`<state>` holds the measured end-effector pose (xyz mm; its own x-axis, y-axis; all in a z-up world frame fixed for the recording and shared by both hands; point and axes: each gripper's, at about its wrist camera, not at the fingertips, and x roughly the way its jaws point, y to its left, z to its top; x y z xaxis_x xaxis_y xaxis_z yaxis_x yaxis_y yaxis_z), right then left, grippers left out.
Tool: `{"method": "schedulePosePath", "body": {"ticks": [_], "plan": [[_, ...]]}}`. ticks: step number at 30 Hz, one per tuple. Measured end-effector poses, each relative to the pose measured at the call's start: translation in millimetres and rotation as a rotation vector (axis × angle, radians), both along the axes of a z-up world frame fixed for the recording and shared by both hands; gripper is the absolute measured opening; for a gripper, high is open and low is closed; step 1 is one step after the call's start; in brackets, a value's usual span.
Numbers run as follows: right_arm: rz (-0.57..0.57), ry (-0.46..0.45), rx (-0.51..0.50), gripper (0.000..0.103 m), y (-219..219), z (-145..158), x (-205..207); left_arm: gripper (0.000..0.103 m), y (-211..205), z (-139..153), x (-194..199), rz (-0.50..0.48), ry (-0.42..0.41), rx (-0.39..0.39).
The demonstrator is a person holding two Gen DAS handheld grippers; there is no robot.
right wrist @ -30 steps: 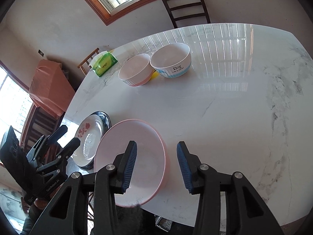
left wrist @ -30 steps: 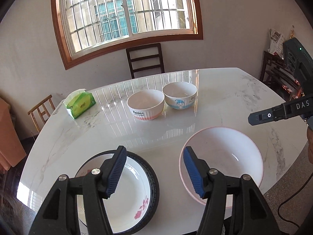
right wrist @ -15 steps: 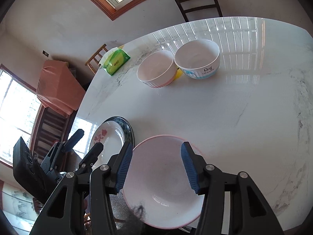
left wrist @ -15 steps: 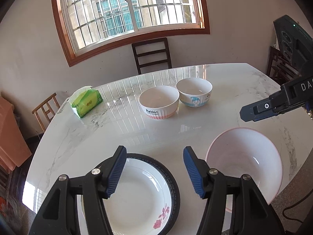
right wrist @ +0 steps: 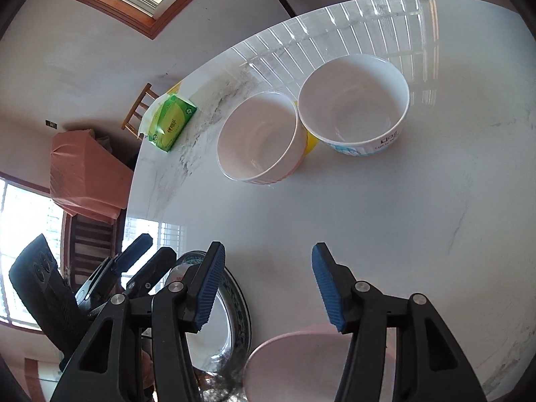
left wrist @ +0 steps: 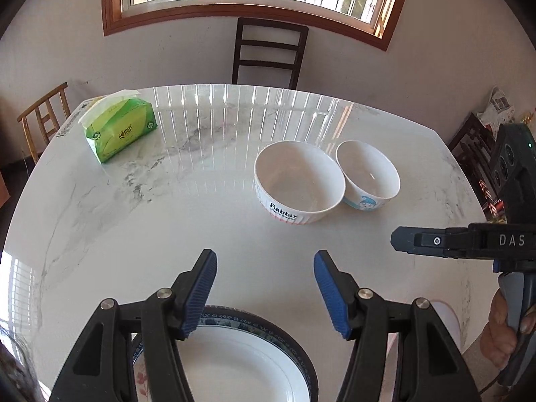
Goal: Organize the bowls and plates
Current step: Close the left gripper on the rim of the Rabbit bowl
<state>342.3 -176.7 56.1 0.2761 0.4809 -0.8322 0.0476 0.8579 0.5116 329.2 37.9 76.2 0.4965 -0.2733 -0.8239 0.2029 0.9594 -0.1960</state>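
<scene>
While claws gape, both bowls [left wrist: 299, 182] hold nothing

White marble table [left wrist: 140, 227] — two bowls [left wrist: 299, 182], two plates [left wrist: 248, 361], green tissue pack [left wrist: 120, 130].

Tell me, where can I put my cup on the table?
Big bare patch in the middle, between the tissue pack, the Rabbit bowl and the plate. Crowded where the Rabbit bowl touches the blue bowl, and near the plate and pink bowl.

Before you on the table [left wrist: 234, 234], two bowls, Rabbit bowl [left wrist: 299, 182] left of the other [left wrist: 367, 174], touching. Tissue pack [left wrist: 120, 129] lies far left; plate [left wrist: 241, 358] nearest you.
</scene>
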Motion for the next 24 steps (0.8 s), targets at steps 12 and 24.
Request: {"method": "schedulePosePath", "body": {"ticks": [12, 24], "plan": [[-0.139, 0.029, 0.004, 0.034, 9, -26, 47, 0.062, -18, -25, 90, -0.022, 0.090, 0.032], [-0.193, 0.066, 0.001, 0.032, 15, -48, 68, 0.062, -36, -57, 135, -0.010, 0.152, 0.120]]}}
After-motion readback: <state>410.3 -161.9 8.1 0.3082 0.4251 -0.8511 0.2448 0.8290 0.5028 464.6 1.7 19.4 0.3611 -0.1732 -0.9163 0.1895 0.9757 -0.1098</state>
